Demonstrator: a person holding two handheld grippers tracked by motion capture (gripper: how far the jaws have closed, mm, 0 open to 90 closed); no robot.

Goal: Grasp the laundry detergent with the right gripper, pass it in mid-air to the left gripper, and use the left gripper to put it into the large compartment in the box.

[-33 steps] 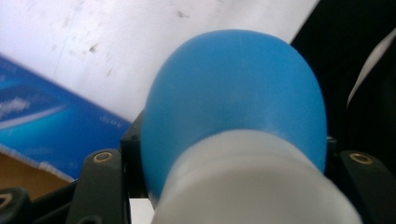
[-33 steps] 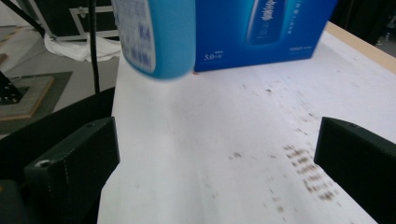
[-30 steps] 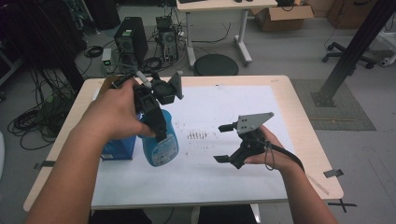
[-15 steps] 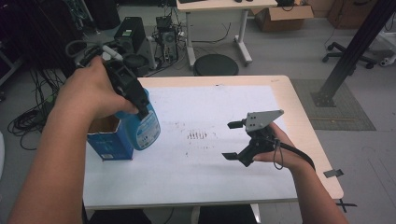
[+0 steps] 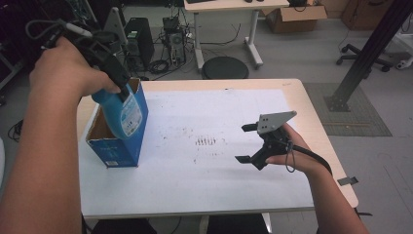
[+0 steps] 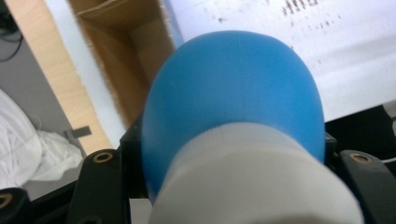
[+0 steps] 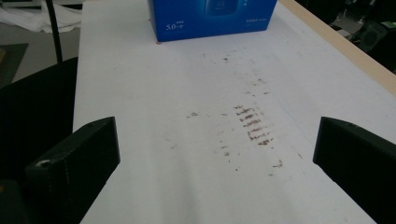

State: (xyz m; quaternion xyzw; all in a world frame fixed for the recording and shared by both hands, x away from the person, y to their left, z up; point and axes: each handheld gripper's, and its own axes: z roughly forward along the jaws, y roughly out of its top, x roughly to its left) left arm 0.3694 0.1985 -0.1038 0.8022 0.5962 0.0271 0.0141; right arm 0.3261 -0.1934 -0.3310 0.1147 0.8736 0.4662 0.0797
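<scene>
Clearly the main risk is the blue bottle (image 5: 122, 113) catching the box (image 5: 117, 146) rim: the left tool (image 5: 114, 78) is clamped tight on the bottle's neck and holds it tilted, its base just over the open top of the box at the bench's left side. If it goes down slanted, the bottle may snag the cardboard wall and tip or shove the box toward the near-left edge of the bench (image 5: 311, 102), which is close. The right tool (image 5: 251, 144) hovers gaping and empty over the stained white sheet (image 5: 204, 170), well apart, with plenty of free room around it.
</scene>
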